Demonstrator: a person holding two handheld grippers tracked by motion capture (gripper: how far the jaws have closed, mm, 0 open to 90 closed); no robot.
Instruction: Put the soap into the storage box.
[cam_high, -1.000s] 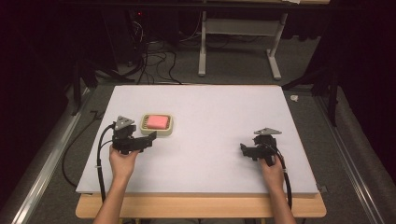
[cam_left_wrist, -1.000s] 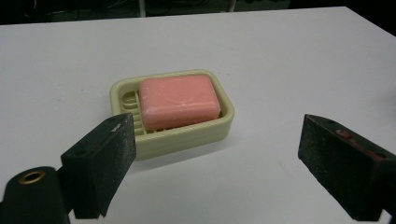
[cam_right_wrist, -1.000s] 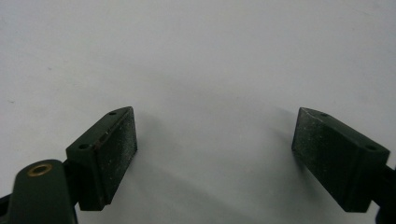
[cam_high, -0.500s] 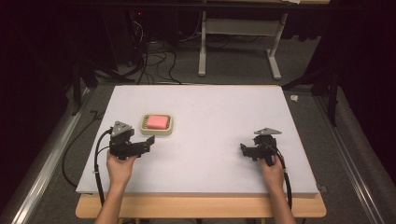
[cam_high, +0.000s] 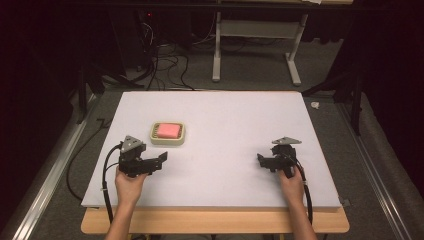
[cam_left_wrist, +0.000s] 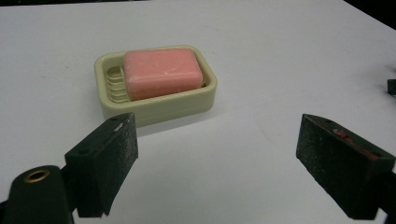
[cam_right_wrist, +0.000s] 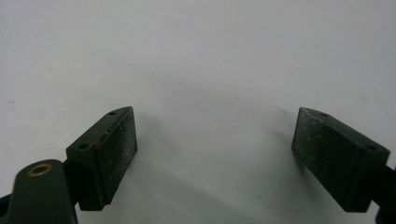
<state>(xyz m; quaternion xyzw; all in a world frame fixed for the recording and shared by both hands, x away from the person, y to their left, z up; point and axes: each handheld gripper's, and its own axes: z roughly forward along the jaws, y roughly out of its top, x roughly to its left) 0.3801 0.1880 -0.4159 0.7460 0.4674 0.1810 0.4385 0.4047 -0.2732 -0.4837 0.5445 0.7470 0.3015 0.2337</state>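
A pink soap bar (cam_high: 168, 130) lies in a cream soap dish (cam_high: 167, 142) on the left half of the white table (cam_high: 230, 115). My left gripper (cam_high: 161, 158) is a short way in front of the dish and points right. In the left gripper view the soap bar (cam_left_wrist: 162, 72) and dish (cam_left_wrist: 159, 109) lie just beyond my left gripper (cam_left_wrist: 217, 158). Its jaws have just closed a little but still stand wide apart, with nothing between them. My right gripper (cam_high: 259, 160) rests on the right half of the table and points left. In its own view my right gripper (cam_right_wrist: 215, 154) is open over bare table.
A wooden board edge (cam_high: 215, 220) runs along the near side of the table. Beyond the far edge are floor cables (cam_high: 165, 65) and a grey table frame (cam_high: 255, 45). A metal rail (cam_high: 55, 165) runs along the left side.
My left gripper has drawn back a little from the soap dish toward the person. The right gripper and the dish have stayed put.
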